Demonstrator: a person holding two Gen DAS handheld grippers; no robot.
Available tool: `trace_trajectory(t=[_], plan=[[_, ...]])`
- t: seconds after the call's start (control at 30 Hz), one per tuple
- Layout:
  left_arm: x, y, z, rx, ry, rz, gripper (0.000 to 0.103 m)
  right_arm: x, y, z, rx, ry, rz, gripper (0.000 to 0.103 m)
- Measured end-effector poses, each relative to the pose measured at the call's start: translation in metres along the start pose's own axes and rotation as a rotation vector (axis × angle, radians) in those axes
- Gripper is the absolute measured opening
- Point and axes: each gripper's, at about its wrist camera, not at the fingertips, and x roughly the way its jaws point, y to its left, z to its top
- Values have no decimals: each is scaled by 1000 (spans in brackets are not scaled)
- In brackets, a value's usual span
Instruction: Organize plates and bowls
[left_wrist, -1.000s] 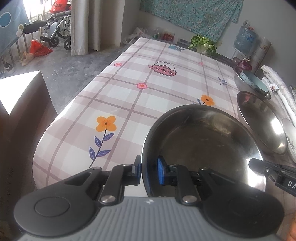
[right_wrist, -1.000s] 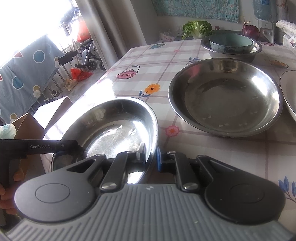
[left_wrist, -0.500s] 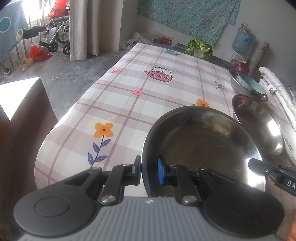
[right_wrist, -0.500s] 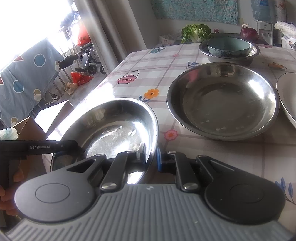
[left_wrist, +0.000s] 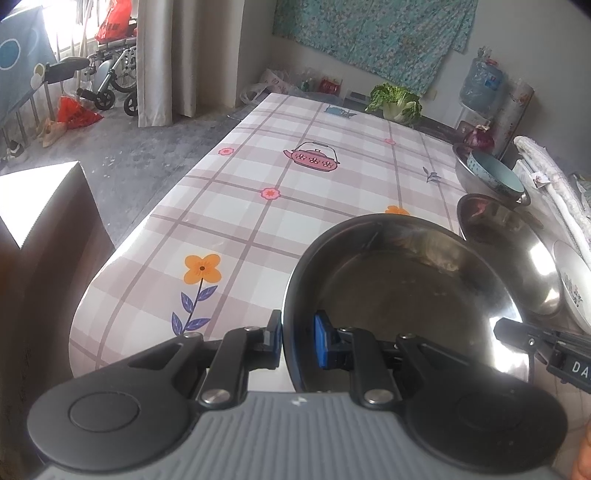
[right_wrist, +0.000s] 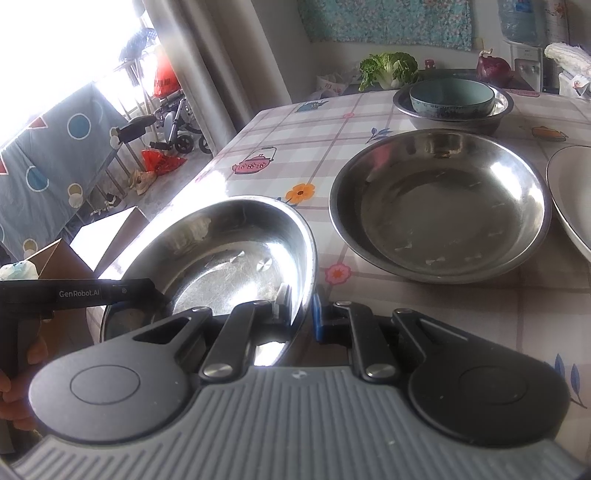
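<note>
Plaid vinyl tablecloth (left_wrist: 295, 206), pink-grey checks with orange flowers and a pink teapot print, covers the table; bare stretch runs toward 12 o'clock in the left wrist view. Room: grey floor, beige curtain (left_wrist: 162, 55) at 10 o'clock, wheelchair (left_wrist: 110, 81) and red bags beyond it, teal floral cloth (left_wrist: 373, 29) on the far wall, water jug at 1 o'clock. Cabbage (left_wrist: 397, 99) sits at the table's far end, purple onion (left_wrist: 478, 138) near it.

Steel bowl (left_wrist: 402, 295) is at the near table edge, gripped from both sides. Left gripper (left_wrist: 297, 341) pinches its near-left rim, blue pads narrow, one inside and one outside the wall. Right gripper (right_wrist: 301, 310) is clamped nearly closed on the opposite rim. Whether the bowl touches the cloth, can't tell.

Larger steel pan (right_wrist: 439, 203) lies at 1 o'clock in the right wrist view, just beside the held bowl. Teal bowl (right_wrist: 452, 96) is nested in another steel basin (right_wrist: 496, 118) behind it. White plate (right_wrist: 572, 199) edge at 3 o'clock.

Versus a second ago: grips unchanged on both rims, bowl in the same spot in each frame. Left view now shows more far wall and table; the pan sits slightly lower in the right view.
</note>
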Motion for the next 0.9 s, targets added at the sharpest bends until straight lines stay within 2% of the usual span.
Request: trace_trajectory(t=[0.9], plan=[[-6, -12, 7, 25, -22, -8, 19, -14, -7, 3, 22, -23, 2, 12]])
